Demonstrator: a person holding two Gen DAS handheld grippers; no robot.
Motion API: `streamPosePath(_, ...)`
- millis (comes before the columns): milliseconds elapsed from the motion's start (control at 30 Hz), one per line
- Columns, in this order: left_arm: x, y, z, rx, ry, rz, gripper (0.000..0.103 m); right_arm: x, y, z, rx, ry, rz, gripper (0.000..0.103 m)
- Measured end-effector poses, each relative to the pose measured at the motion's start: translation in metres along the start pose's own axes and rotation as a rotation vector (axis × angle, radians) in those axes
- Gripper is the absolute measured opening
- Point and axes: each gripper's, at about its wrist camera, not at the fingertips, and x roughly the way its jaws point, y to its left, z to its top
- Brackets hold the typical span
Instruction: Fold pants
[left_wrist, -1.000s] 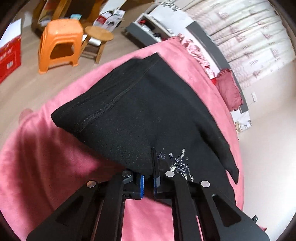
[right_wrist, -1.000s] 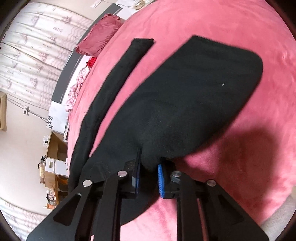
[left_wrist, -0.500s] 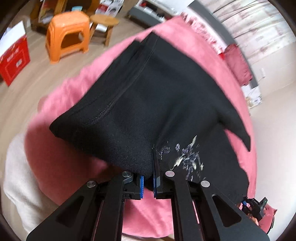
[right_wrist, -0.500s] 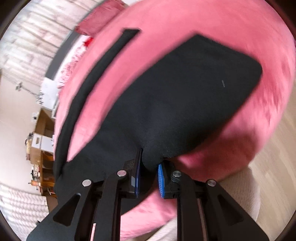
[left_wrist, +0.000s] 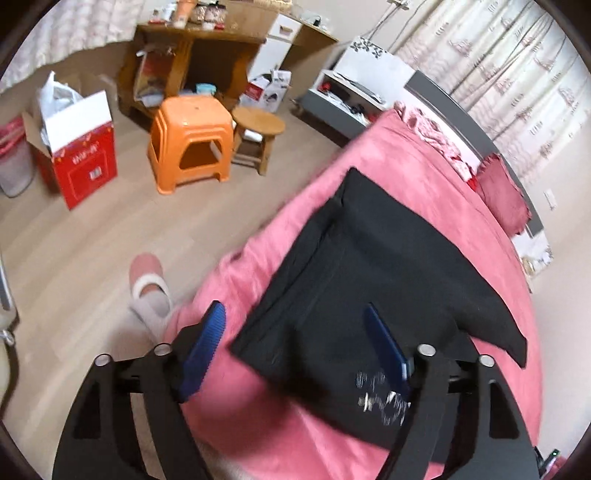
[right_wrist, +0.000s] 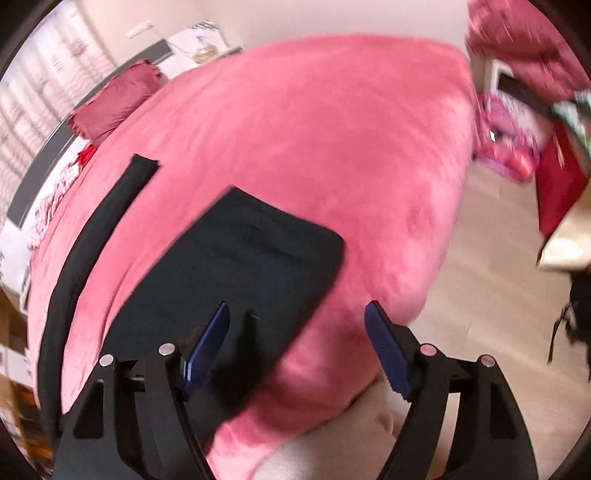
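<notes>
Black pants (left_wrist: 373, 280) lie folded on the pink bed (left_wrist: 413, 177), a small white print near their front edge. My left gripper (left_wrist: 293, 326) hovers over the near corner of the cloth, its jaws opening, blue pads apart and touching nothing. In the right wrist view the same pants (right_wrist: 240, 266) lie flat, with one narrow black leg (right_wrist: 96, 236) stretched toward the headboard. My right gripper (right_wrist: 297, 321) hangs above the front edge of the fold, jaws opening, nothing pressed between the pads.
An orange plastic stool (left_wrist: 190, 142), a round wooden stool (left_wrist: 258, 131) and a red carton (left_wrist: 81, 155) stand on the wood floor left of the bed. A person's slippered foot (left_wrist: 147, 280) is by the bed's edge. A dark red pillow (right_wrist: 114, 99) lies at the headboard.
Both grippers were shut on the black cloth; now both have let it go and stand wide open. Both have pulled back and tilted up, so more floor and room shows.
</notes>
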Motion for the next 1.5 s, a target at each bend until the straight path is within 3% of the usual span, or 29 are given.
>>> streamPosePath(100, 0.012, -0.019, 0.007, 0.012, 0.007, -0.013, 0.083, 0.007, 0.056, -0.009, -0.176, -0.022, 0.032, 0.086)
streamPosePath(200, 0.025, -0.045, 0.008, 0.043, -0.003, -0.050, 0.084, 0.018, 0.125, -0.031, -0.366, -0.016, 0.121, 0.089)
streamPosePath(300, 0.043, -0.076, 0.015, 0.103, 0.001, -0.076, 0.088, 0.035, 0.174, -0.046, -0.472, 0.024, 0.206, 0.092)
streamPosePath(433, 0.080, -0.106, 0.024, 0.161, 0.061, -0.080, 0.088, 0.061, 0.239, -0.065, -0.590, 0.059, 0.255, 0.092)
streamPosePath(567, 0.113, -0.121, 0.042, 0.161, 0.116, -0.073, 0.088, 0.078, 0.270, -0.082, -0.666, 0.037, 0.280, 0.094)
streamPosePath(700, 0.137, -0.127, 0.067, 0.164, 0.104, -0.031, 0.088, 0.099, 0.275, -0.093, -0.699, 0.042, 0.244, 0.097)
streamPosePath(933, 0.190, -0.131, 0.113, 0.167, 0.098, 0.057, 0.088, 0.108, 0.278, -0.098, -0.685, 0.025, 0.268, 0.101)
streamPosePath(1133, 0.236, -0.128, 0.149, 0.073, 0.089, 0.076, 0.088, 0.102, 0.271, -0.105, -0.685, 0.014, 0.266, 0.101)
streamPosePath(1333, 0.282, -0.138, 0.169, 0.160, 0.091, 0.145, 0.088, 0.103, 0.269, -0.105, -0.681, 0.016, 0.270, 0.101)
streamPosePath(1400, 0.297, -0.140, 0.166, 0.171, 0.136, 0.153, 0.088, 0.104, 0.270, -0.105, -0.681, 0.015, 0.269, 0.101)
streamPosePath(1467, 0.301, -0.143, 0.160, 0.193, 0.120, 0.184, 0.083, 0.105, 0.270, -0.106, -0.681, 0.012, 0.268, 0.101)
streamPosePath(1500, 0.300, -0.146, 0.158, 0.212, 0.104, 0.195, 0.076, 0.105, 0.271, -0.106, -0.682, 0.011, 0.265, 0.101)
